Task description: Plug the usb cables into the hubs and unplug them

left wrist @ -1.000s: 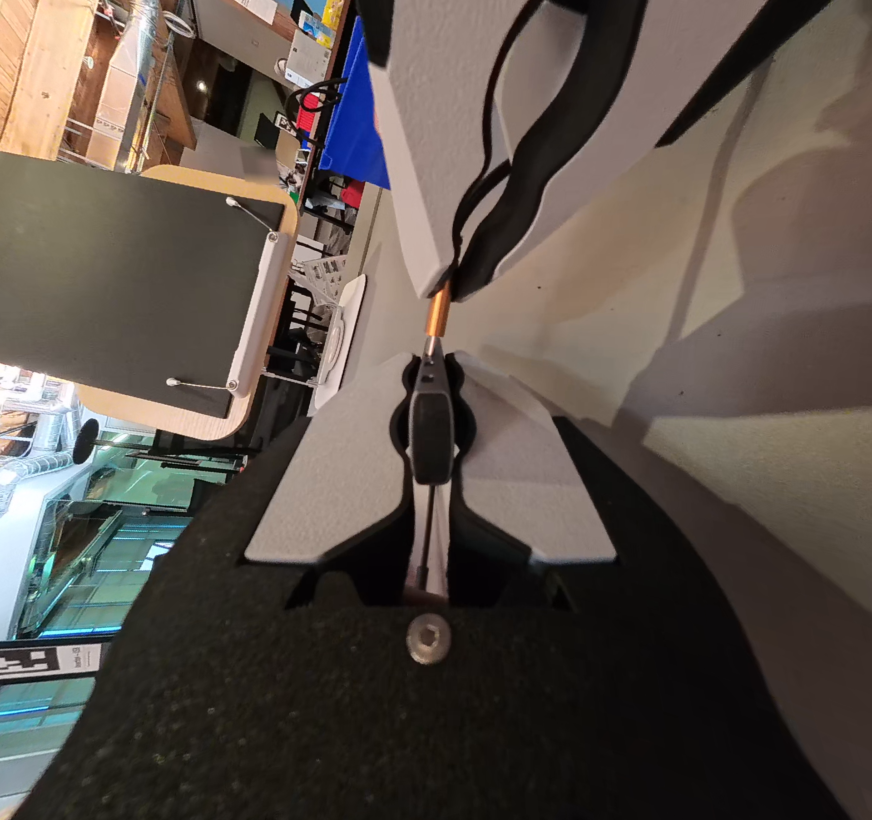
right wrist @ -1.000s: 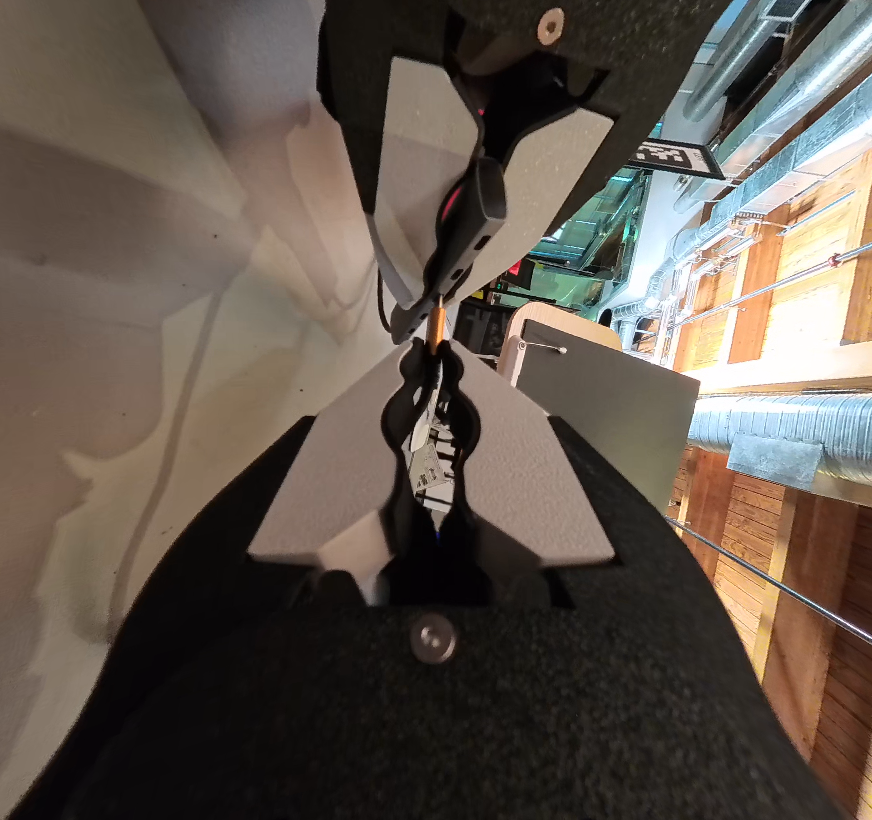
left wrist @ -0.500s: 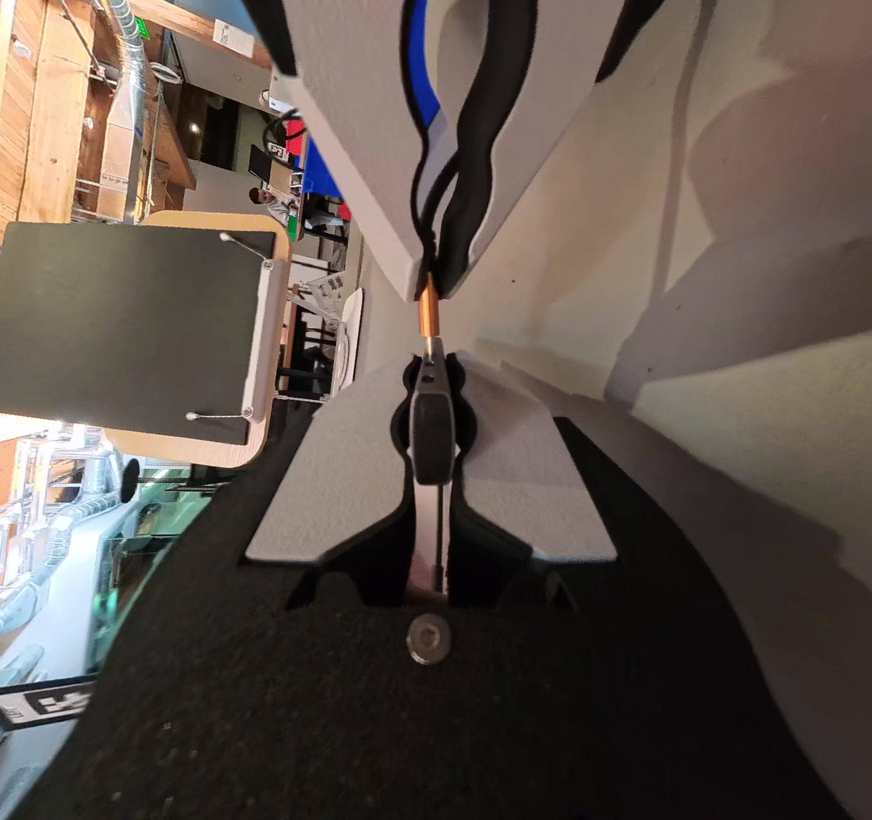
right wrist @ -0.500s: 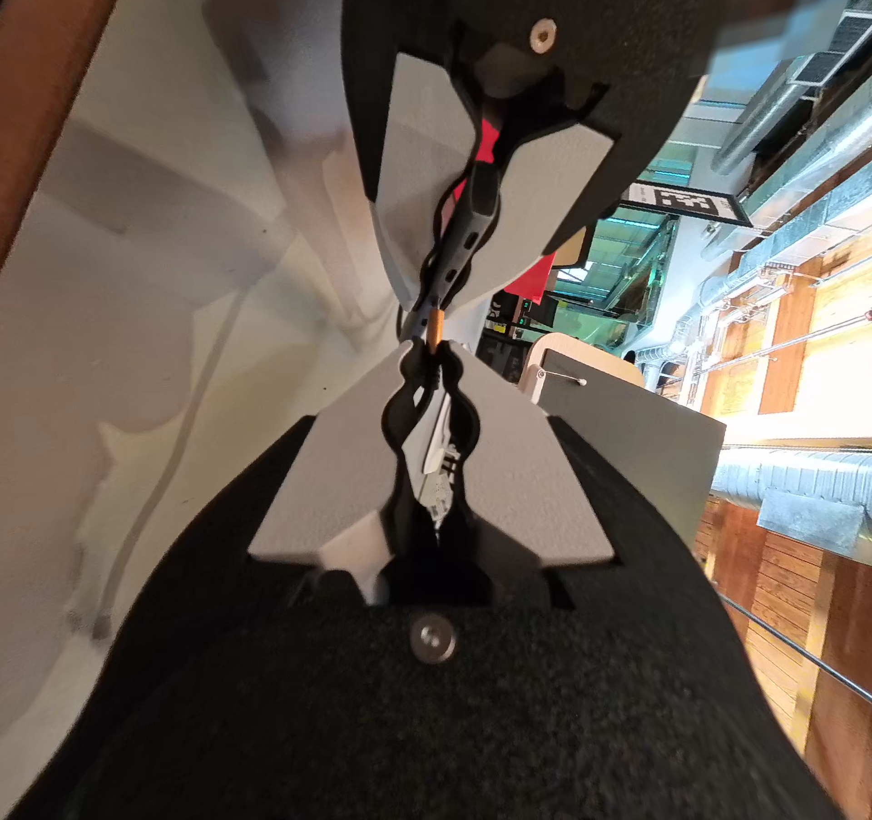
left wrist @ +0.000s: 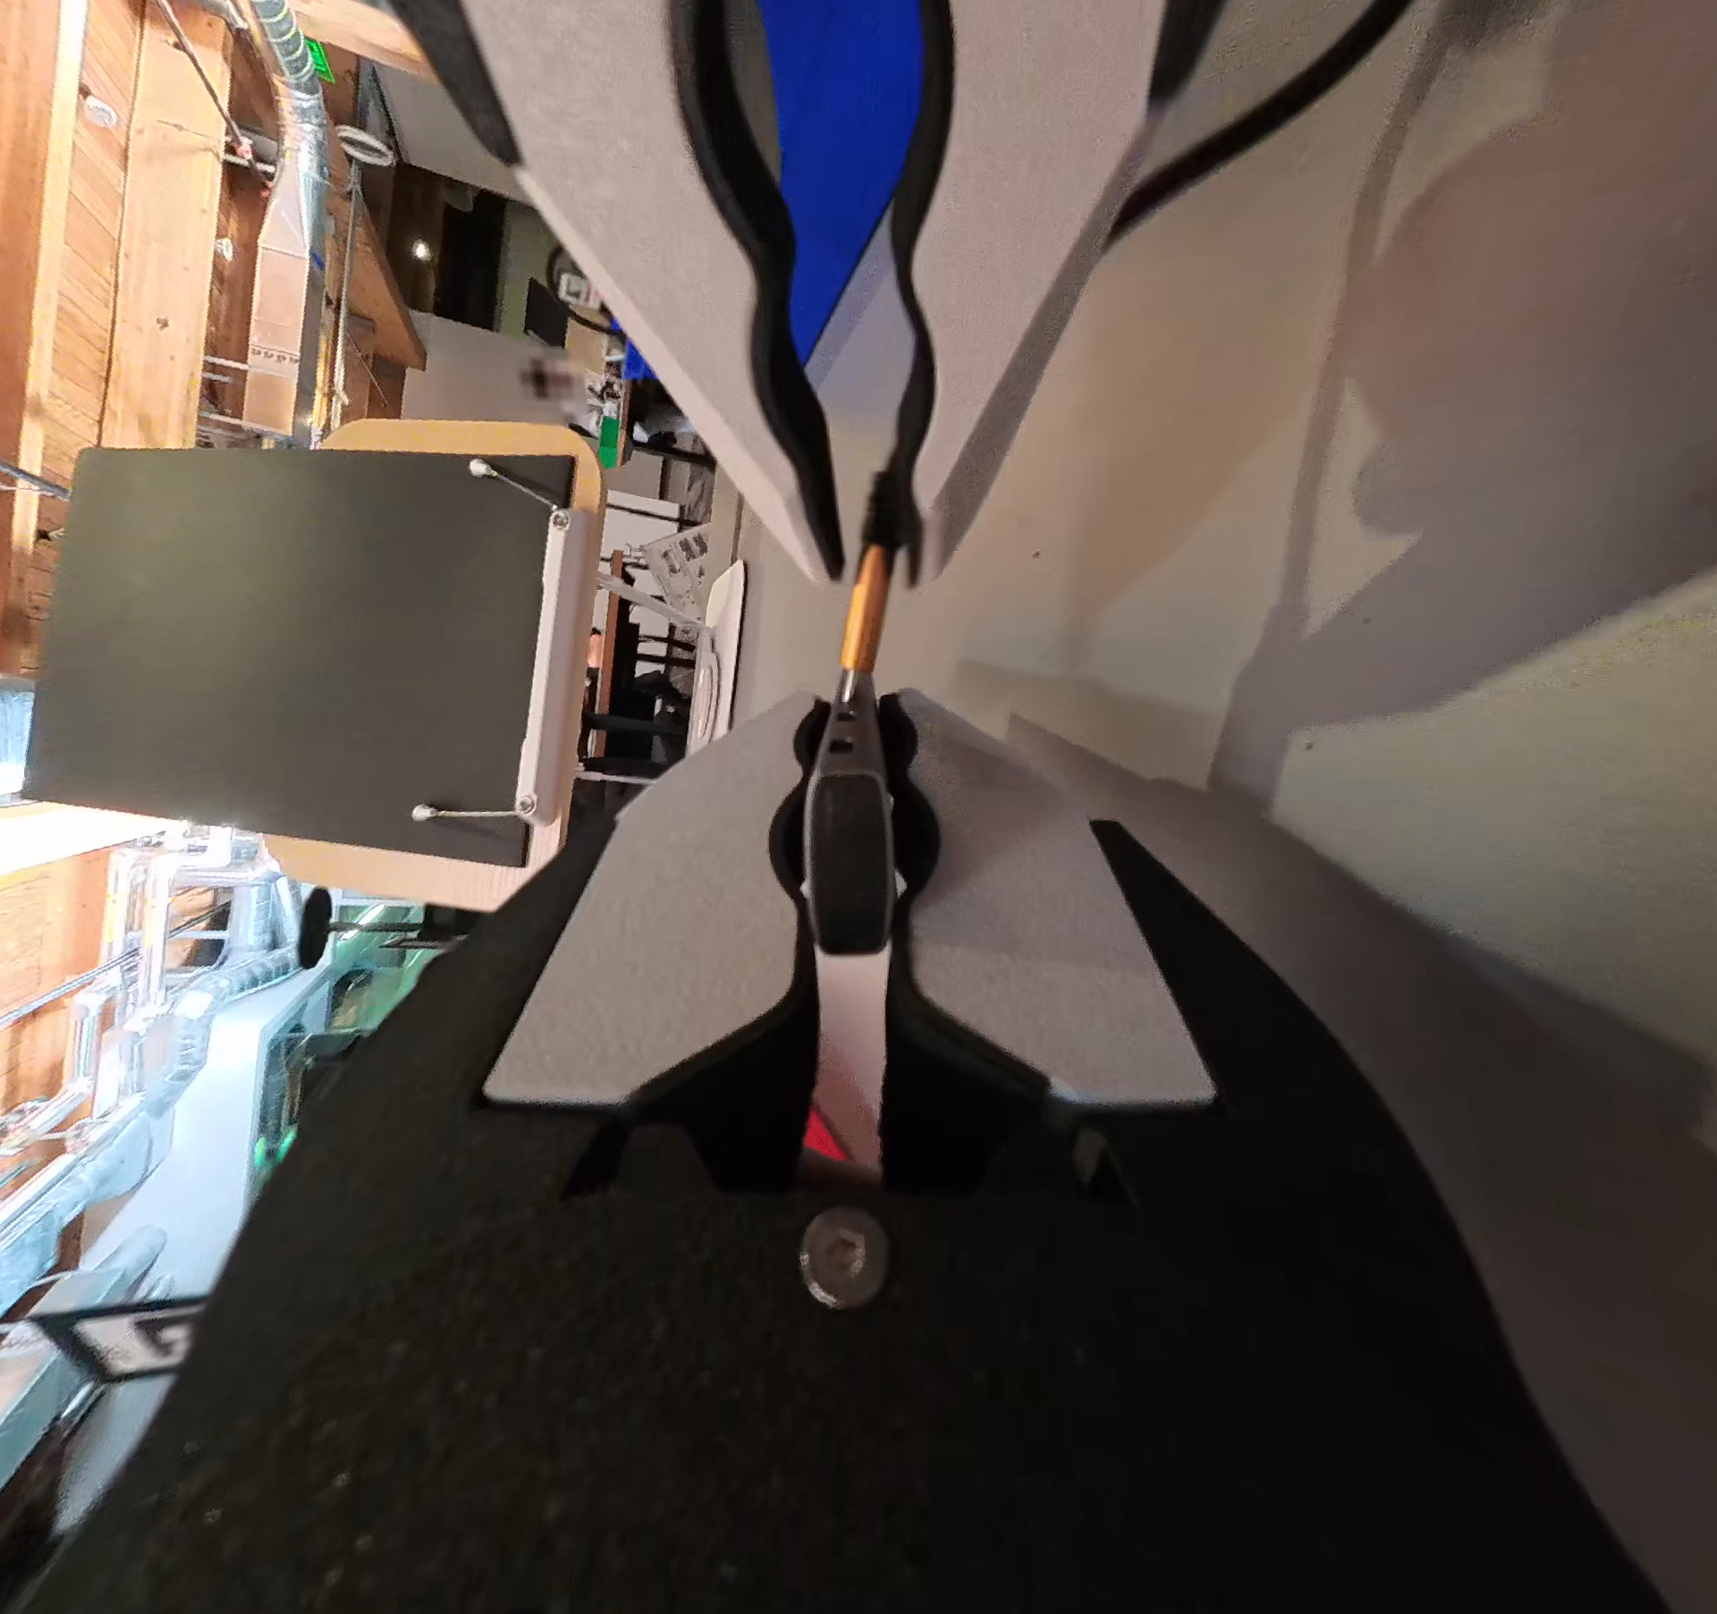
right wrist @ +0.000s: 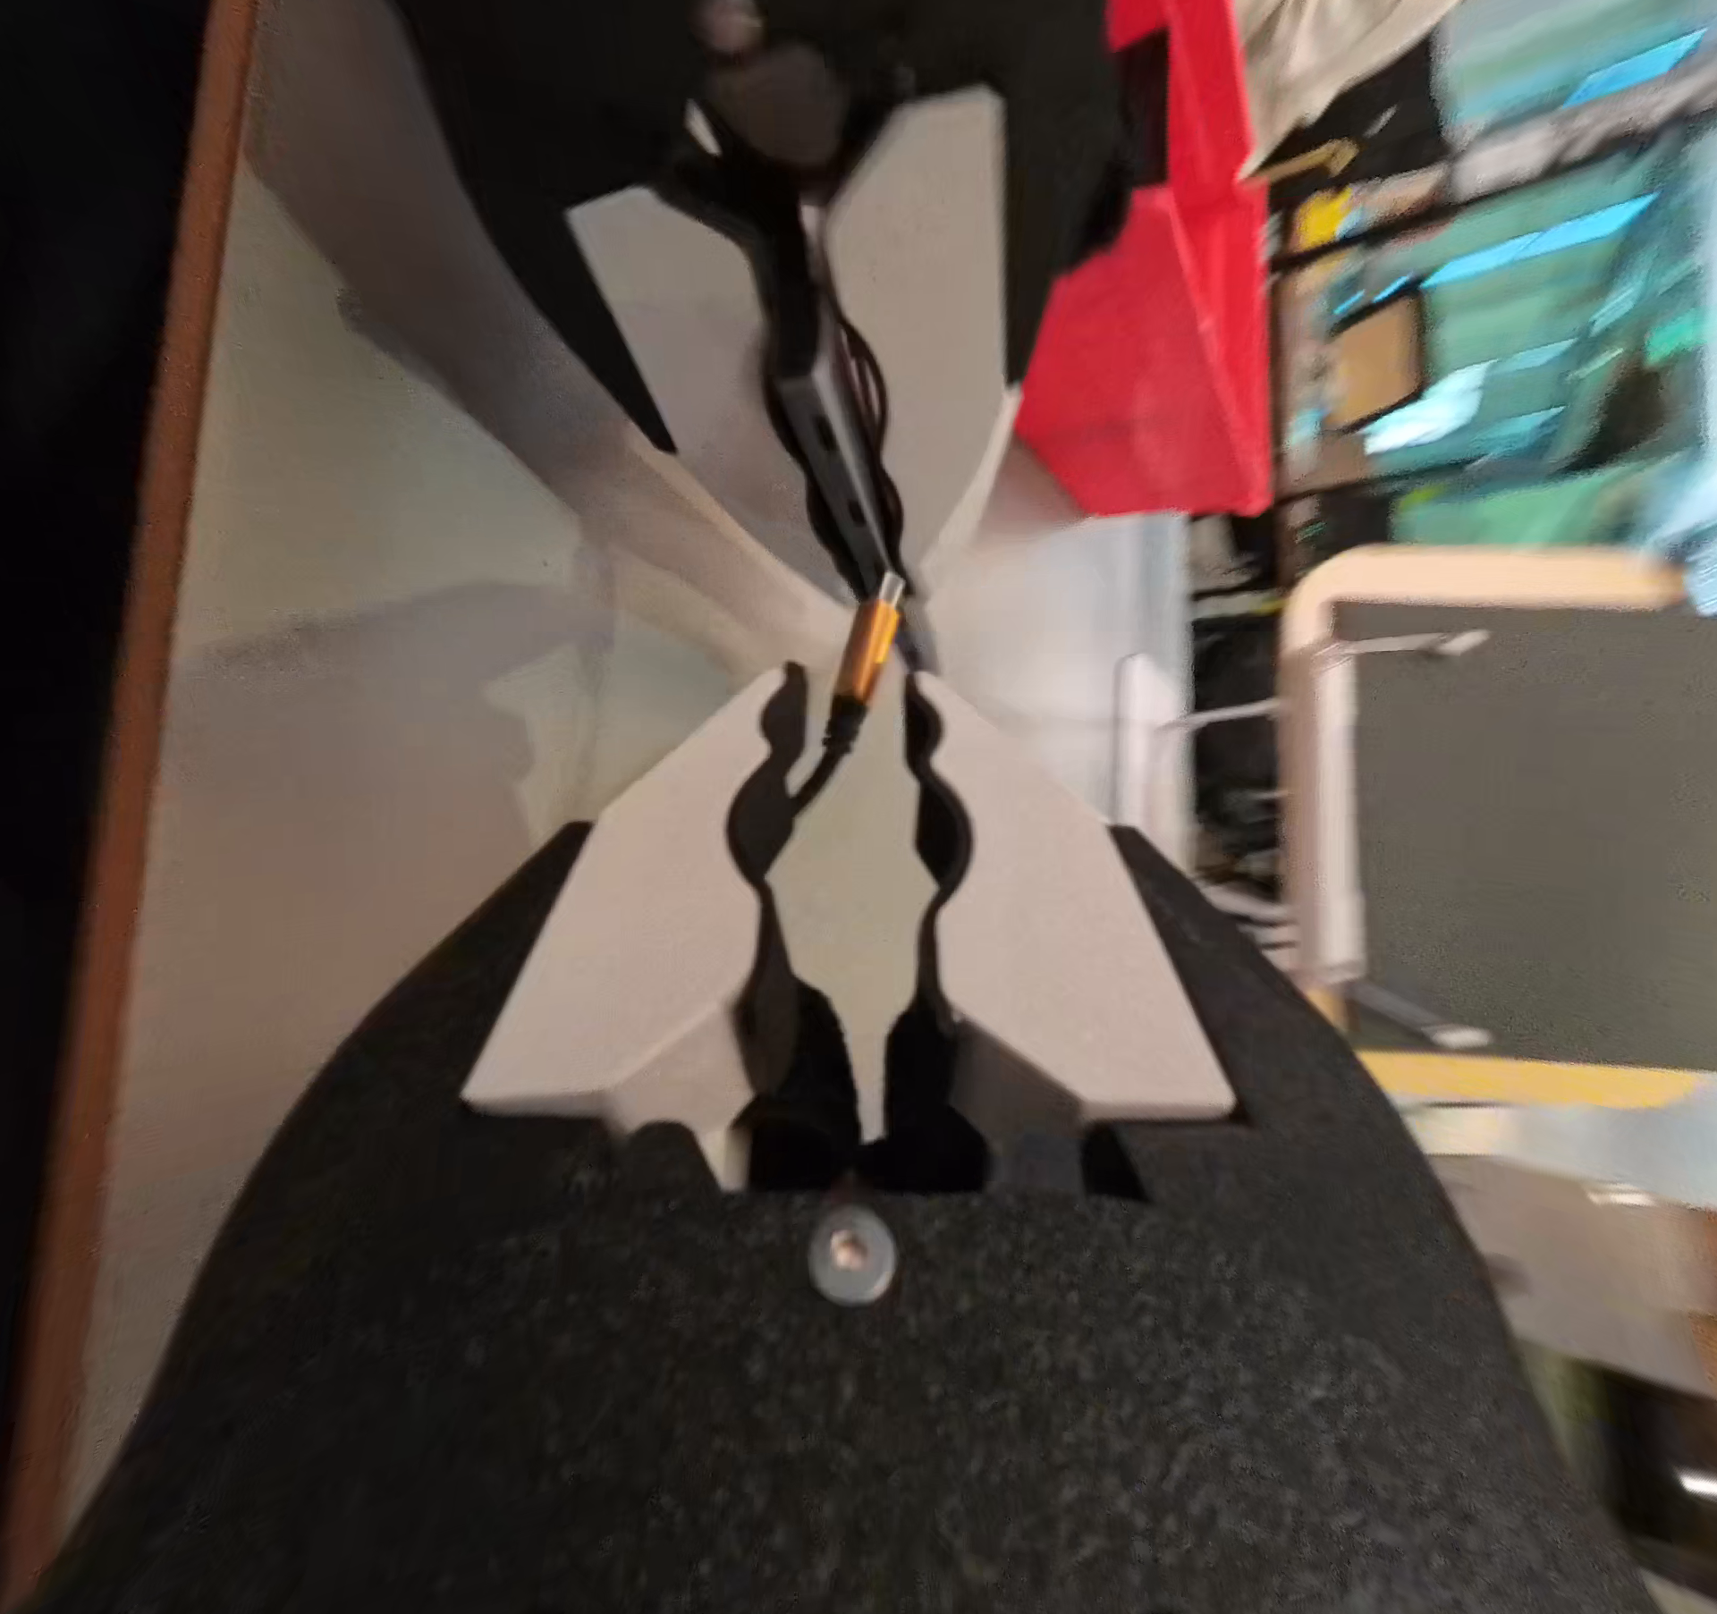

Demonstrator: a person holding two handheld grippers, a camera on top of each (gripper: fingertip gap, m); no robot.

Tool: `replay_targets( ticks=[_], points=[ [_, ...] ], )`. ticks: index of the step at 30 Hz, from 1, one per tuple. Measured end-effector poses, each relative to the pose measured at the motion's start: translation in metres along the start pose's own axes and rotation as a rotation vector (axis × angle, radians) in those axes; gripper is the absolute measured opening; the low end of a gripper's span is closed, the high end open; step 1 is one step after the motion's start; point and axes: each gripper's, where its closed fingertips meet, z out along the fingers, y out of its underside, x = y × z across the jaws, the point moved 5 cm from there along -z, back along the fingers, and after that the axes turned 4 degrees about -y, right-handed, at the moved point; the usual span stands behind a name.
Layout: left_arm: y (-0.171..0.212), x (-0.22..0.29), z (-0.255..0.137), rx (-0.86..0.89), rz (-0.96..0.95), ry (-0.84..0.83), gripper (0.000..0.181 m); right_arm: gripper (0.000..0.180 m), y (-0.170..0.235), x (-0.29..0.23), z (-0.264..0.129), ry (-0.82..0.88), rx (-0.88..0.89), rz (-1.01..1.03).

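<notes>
Jaws first: the left gripper [left wrist: 850, 705] is clamped on the slim dark hub [left wrist: 847, 863], while the right gripper [right wrist: 850, 673] has its jaws spread apart, with the cable [right wrist: 818, 775] running loose between them. Using the hub as the landmark, the gold-sleeved USB plug [left wrist: 864, 608] sits right at its tip, seemingly seated in the end port, though the right view is too blurry to be sure. My guess is the plug is light, rigid and a bit slick, so grab the gold sleeve, not the floppy cord. Only the left view shows the hub's rounded back end; only the right view shows its side ports and a red bin [right wrist: 1171, 343] beyond it.
</notes>
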Motion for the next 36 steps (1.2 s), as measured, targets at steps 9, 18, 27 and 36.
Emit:
replay_targets(
  ticks=[9,18,27,36],
  points=[
    [0.004,0.000,0.000,-0.008,0.013,-0.015,0.010,0.025,0.036,0.016,-0.001,-0.305,0.165,0.790],
    [0.007,0.003,0.001,-0.028,-0.002,0.014,0.010,0.026,0.071,-0.005,0.038,-0.292,-0.116,1.044],
    [0.008,-0.001,0.001,-0.021,-0.135,0.027,0.010,0.007,0.039,0.015,0.021,-0.069,-0.020,0.572],
    [0.009,-0.011,-0.001,0.014,-0.327,0.051,0.010,0.007,-0.006,0.010,0.001,0.291,-0.072,-0.317]
  ],
)
